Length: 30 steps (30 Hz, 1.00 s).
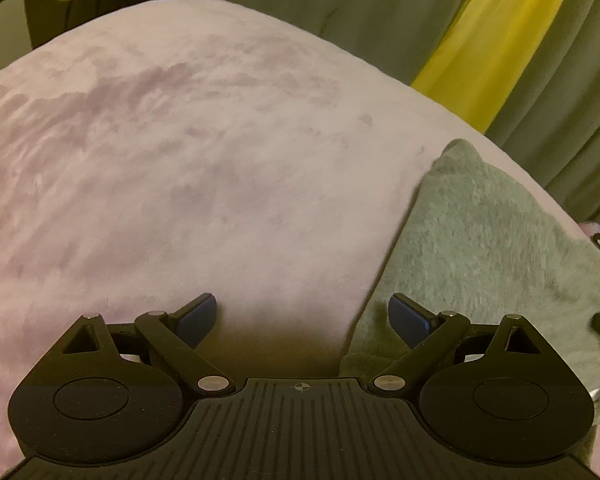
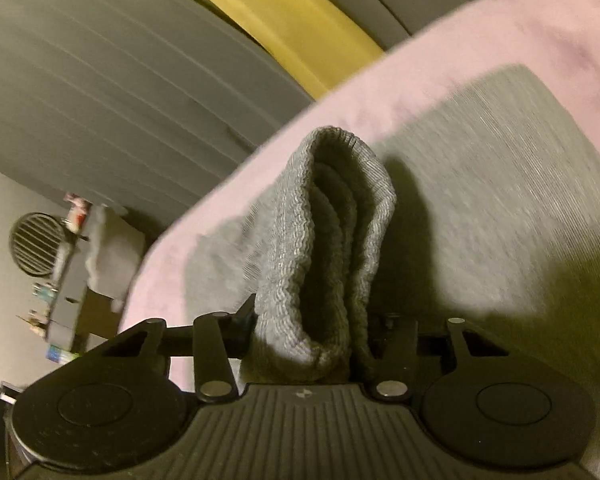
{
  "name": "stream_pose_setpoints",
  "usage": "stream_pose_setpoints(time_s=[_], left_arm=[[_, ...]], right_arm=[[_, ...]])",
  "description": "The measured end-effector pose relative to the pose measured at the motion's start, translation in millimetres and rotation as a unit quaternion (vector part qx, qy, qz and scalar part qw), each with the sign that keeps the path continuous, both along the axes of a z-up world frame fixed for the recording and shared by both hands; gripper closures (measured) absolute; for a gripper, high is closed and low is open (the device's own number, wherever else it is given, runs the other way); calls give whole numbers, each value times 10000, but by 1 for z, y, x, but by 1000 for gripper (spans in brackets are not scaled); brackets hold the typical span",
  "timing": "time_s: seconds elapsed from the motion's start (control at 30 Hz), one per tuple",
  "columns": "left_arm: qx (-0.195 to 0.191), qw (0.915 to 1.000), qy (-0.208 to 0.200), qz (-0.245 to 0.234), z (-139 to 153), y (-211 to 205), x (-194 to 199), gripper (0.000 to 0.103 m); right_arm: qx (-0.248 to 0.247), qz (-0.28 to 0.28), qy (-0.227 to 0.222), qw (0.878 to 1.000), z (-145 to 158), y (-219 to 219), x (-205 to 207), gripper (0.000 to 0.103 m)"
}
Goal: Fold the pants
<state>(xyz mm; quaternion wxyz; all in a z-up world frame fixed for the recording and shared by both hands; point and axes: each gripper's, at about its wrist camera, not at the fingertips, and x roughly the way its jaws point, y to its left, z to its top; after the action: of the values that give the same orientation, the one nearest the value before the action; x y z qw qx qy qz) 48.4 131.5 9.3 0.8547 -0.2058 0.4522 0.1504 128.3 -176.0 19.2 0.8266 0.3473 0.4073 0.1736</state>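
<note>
Pants: our grey knit pants (image 2: 480, 184) lie on the pink plush bed cover (image 1: 180, 160).
Right gripper (image 2: 324, 332): pinching their bunched ribbed cuffs, lifted, we judge, for folding over.
Left gripper (image 1: 302, 316): spread, empty, beside the pants.

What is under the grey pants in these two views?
The grey pants lie on a pink fleece blanket. The right gripper pinches their bunched ribbed band. What lies beneath the blanket is covered and cannot be seen.

A home bedroom — pink fleece blanket (image 1: 180, 152), pleated grey curtains (image 2: 100, 80), cluttered shelf (image 2: 60, 300).
</note>
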Motion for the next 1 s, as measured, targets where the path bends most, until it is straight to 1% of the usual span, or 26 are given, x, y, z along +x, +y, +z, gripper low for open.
stream_pose_setpoints(time_s=[0.2,0.3,0.47,0.6,0.73,1.0], left_arm=[[-8,10000,7,-4,-1,1,0,7],[-15,10000,34,-1,-2,1,1,7],[-9,10000,33,-21,-2,1,1,7],[-6,10000,33,-21,-2,1,1,7],[1,10000,42,-17,-2,1,0,7],[67,10000,57,-39,-3,-1,0,7]], right_arm=[[249,-6,-577,9980,42,-1,-1,60],[371,-52,-713,9968,55,-10,-3,60],[422,-167,-898,9949,71,-19,-6,61],[406,-311,-930,9943,71,-34,-13,61],[450,-503,-866,9940,69,-47,-14,61],[371,-647,-711,9947,59,-63,-22,60]])
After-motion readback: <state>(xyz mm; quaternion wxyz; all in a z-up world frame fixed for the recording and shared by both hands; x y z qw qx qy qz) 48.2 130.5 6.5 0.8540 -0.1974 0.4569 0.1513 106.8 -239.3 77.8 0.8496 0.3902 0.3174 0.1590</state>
